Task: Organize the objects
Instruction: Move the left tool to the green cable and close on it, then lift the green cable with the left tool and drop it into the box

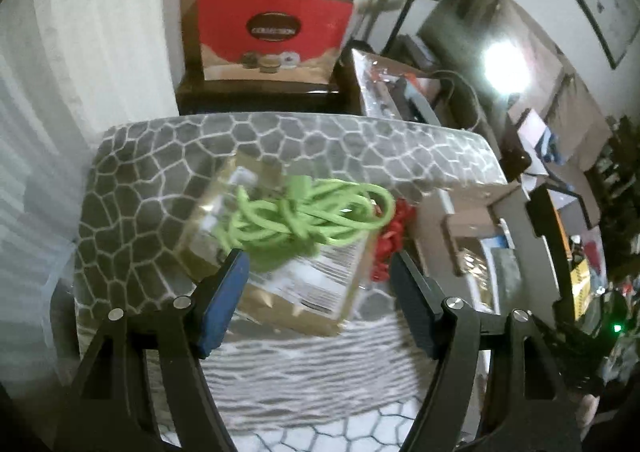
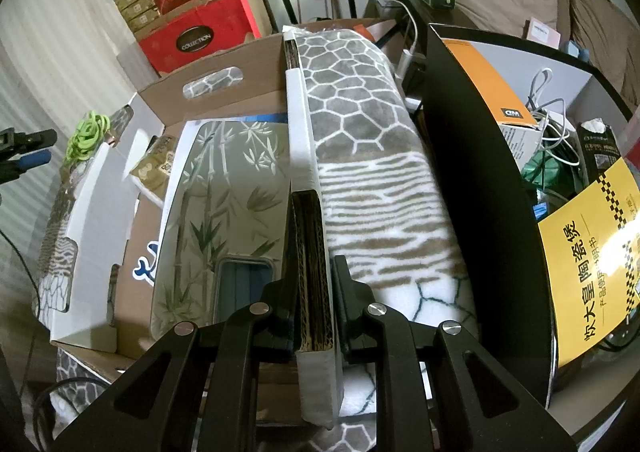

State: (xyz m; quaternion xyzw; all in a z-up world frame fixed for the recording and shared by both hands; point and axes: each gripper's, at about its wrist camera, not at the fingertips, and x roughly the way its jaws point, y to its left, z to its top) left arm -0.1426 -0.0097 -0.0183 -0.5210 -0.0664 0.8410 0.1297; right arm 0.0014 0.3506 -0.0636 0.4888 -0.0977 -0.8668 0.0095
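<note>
We are working over a grey patterned blanket (image 1: 168,172); our right gripper (image 2: 314,272) is clamping the cardboard box's flap (image 2: 310,244), the bamboo-print tray (image 2: 224,192) lying inside, while our left gripper (image 1: 316,264) is hovering spread above the green cable (image 1: 308,212).

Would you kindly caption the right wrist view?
Right gripper clamps the white cardboard box flap beside the grey patterned blanket.

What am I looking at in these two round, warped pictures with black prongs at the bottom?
Those prongs are hand-held grippers: a person holds one in each hand, and each carries a wide-angle camera looking along its fingers.

The left wrist view shows the left gripper, open, with blue pads, hovering before a bundle of green cord lying on a gold packet, which rests on a grey patterned blanket. A red bow sits beside it.

The right wrist view shows the right gripper shut on the wall of a cardboard box. Inside lies a bamboo-printed board.
</note>
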